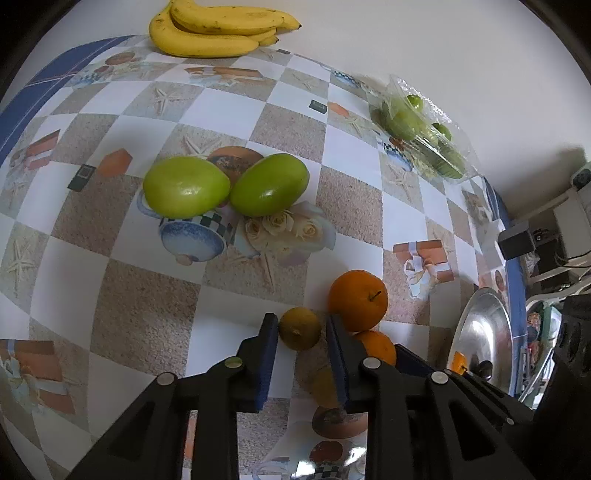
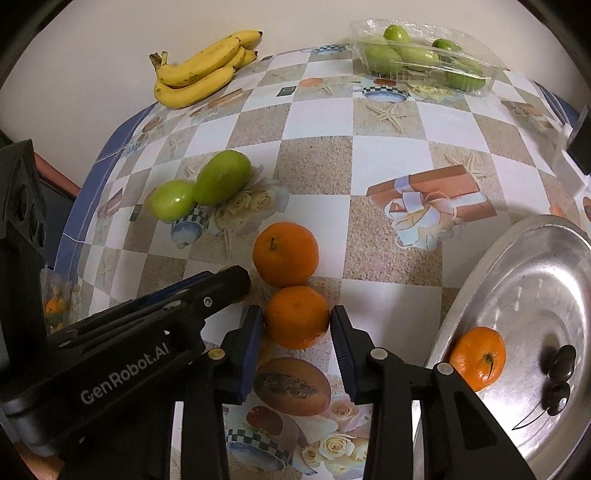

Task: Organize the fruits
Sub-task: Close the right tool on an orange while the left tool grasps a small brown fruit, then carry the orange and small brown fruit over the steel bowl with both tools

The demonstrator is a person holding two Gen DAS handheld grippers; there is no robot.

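My left gripper (image 1: 301, 325) is open around a small yellow-green citrus (image 1: 299, 328) on the table, with gaps on both sides. Just right of it lie two oranges (image 1: 357, 298), one behind the right finger. My right gripper (image 2: 297, 317) is open with its pads close on either side of the near orange (image 2: 296, 316); the far orange (image 2: 285, 254) lies just beyond. The left gripper's body (image 2: 155, 317) reaches in from the left. Two green mangoes (image 1: 225, 184) (image 2: 205, 188) lie mid-table. An orange (image 2: 478, 357) rests in the steel plate (image 2: 517, 280).
A banana bunch (image 1: 218, 27) (image 2: 203, 68) lies at the table's far edge by the wall. A clear plastic box of green fruit (image 2: 424, 61) (image 1: 424, 125) stands at the far right. The steel plate (image 1: 480, 332) sits at the right edge.
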